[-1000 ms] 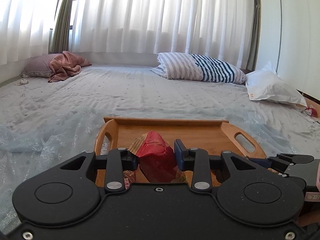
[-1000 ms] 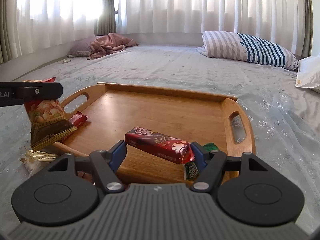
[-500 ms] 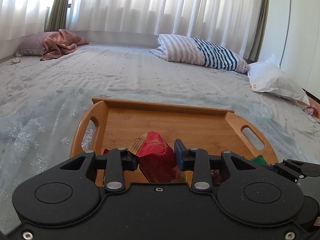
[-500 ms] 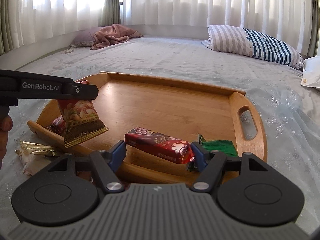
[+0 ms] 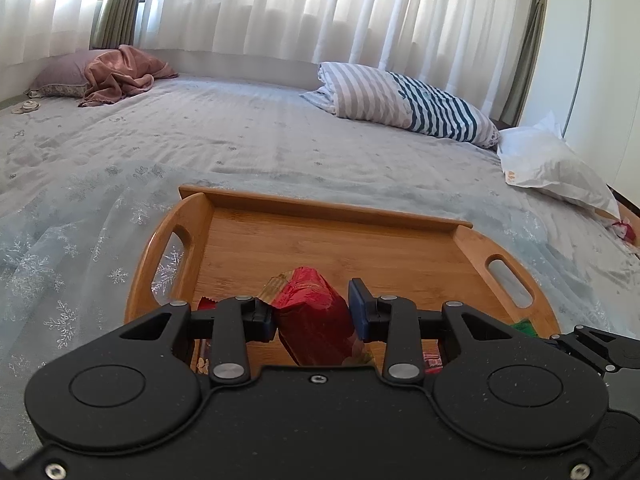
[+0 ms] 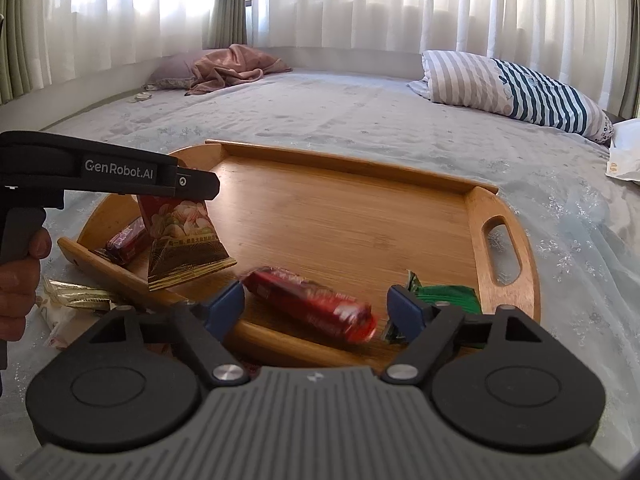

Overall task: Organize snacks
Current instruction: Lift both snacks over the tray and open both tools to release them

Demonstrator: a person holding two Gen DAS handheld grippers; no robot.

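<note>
A wooden tray (image 6: 400, 216) with cut-out handles lies on the bed; it also shows in the left wrist view (image 5: 320, 240). My left gripper (image 5: 312, 312) is shut on a red and gold snack bag (image 5: 312, 316), which hangs over the tray's left end in the right wrist view (image 6: 180, 236). My right gripper (image 6: 316, 304) is open; a red snack bar (image 6: 308, 304), blurred, is loose between its fingers above the tray's front edge. A green packet (image 6: 444, 296) and a small red packet (image 6: 126, 240) lie in the tray.
Gold and white wrappers (image 6: 76, 300) lie on the bedspread left of the tray. A striped pillow (image 6: 516, 92), a pink blanket (image 6: 232, 64) and a white bag (image 5: 556, 168) lie farther back. Curtains hang along the far side.
My right gripper has opened and the red bar has come loose, tilting down. My left gripper has carried the snack bag farther in over the tray's left end.
</note>
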